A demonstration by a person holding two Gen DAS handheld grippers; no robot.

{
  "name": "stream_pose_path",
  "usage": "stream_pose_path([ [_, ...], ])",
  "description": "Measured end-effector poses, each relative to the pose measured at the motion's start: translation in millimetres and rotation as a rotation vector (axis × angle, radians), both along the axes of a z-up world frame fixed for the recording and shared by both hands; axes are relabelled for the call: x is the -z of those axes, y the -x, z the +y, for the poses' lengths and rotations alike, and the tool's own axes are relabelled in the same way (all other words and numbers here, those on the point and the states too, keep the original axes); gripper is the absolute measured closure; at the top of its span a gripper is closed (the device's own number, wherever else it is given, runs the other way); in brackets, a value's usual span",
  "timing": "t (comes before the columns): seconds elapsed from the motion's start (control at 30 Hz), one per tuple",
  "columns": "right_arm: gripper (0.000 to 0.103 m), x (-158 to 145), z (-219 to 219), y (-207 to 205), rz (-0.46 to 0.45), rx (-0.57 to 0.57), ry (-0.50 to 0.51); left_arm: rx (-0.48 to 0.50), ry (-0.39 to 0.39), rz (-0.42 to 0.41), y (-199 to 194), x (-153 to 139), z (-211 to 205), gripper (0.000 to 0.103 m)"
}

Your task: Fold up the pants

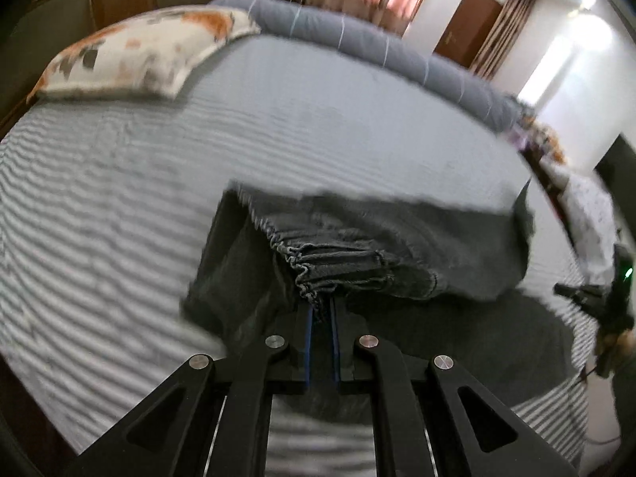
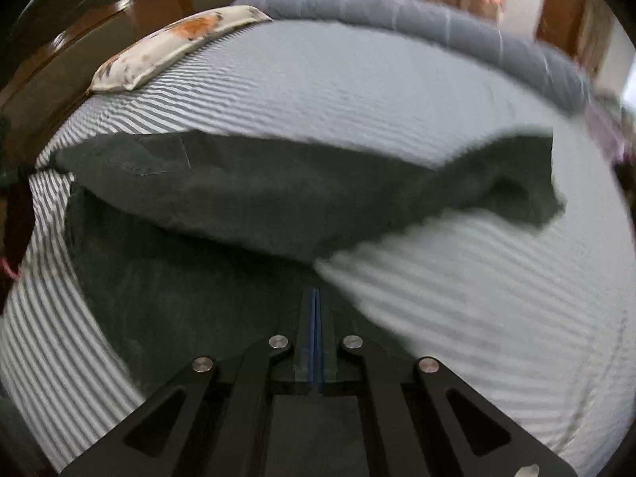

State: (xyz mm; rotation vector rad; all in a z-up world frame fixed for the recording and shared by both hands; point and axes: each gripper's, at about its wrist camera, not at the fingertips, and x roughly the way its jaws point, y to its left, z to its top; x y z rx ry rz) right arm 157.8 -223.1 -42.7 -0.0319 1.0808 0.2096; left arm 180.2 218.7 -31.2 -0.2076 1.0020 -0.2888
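Note:
Dark grey pants [image 1: 417, 238] hang lifted over the striped bed. My left gripper [image 1: 321, 308] is shut on their gathered elastic waistband [image 1: 338, 268], which bunches just ahead of the blue pads. In the right wrist view the pants [image 2: 278, 194] stretch across as a raised fold, with a lower layer lying on the bed beneath. My right gripper [image 2: 316, 298] is shut on the pants' edge, the pads pressed together with cloth pinched at the tips. The right gripper also shows at the far right of the left wrist view [image 1: 584, 294].
A grey-and-white striped sheet [image 1: 119, 198] covers the bed. A floral pillow [image 1: 139, 55] lies at the far left, and a rolled blue-grey quilt [image 1: 357, 35] runs along the far edge. A wooden headboard [image 2: 47, 59] stands at the left.

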Motion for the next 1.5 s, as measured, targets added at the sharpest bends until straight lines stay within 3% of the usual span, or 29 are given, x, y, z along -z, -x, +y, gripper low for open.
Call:
stream_pose_path([
  [0.13,0.098,13.8,-1.9,18.0,0.041,0.069,-0.104,-0.024,-0.024,0.077,11.8,27.2,-3.5,0.095],
  [0.27,0.094,20.2,2.0,25.7,0.068,0.124,-0.217,-0.065,0.035,0.109,21.6,29.6,2.5,0.093],
  [0.33,0.089,20.9,3.2,30.2,0.064,0.143,-0.239,-0.077,0.088,0.128,29.7,27.7,6.8,0.086],
  [0.4,0.085,20.5,6.8,33.0,0.055,0.156,-0.250,-0.094,0.117,0.136,37.4,26.2,10.2,0.068],
  [0.47,0.082,19.1,8.8,33.5,0.051,0.159,-0.261,-0.116,0.194,0.139,45.0,23.9,13.5,0.054],
  [0.5,0.081,18.5,10.9,33.2,0.047,0.162,-0.259,-0.128,0.232,0.143,48.7,24.6,14.5,0.051],
  [0.63,0.075,16.5,13.2,26.2,0.043,0.180,-0.281,-0.181,0.369,0.177,45.2,31.5,12.5,0.051],
  [0.8,0.066,18.8,2.6,12.2,0.043,0.265,-0.352,-0.278,0.488,0.191,27.6,40.0,10.1,0.051],
  [0.9,0.066,22.1,-4.8,-0.4,0.048,0.315,-0.368,-0.320,0.546,0.212,20.3,48.6,12.2,0.050],
  [1.0,0.066,24.9,-16.5,-19.9,0.043,0.395,-0.382,-0.350,0.548,0.226,14.1,56.8,12.6,0.050],
  [1.23,0.066,31.4,-31.1,-67.3,0.025,0.535,-0.273,-0.414,0.563,0.234,5.5,67.6,15.0,0.050],
  [1.43,0.062,39.3,-38.7,-106.2,0.012,0.608,-0.091,-0.437,0.522,0.214,1.1,64.8,12.5,0.050],
  [1.5,0.066,40.1,-41.3,-115.9,0.012,0.612,-0.057,-0.443,0.508,0.205,-0.3,63.5,11.6,0.058],
])
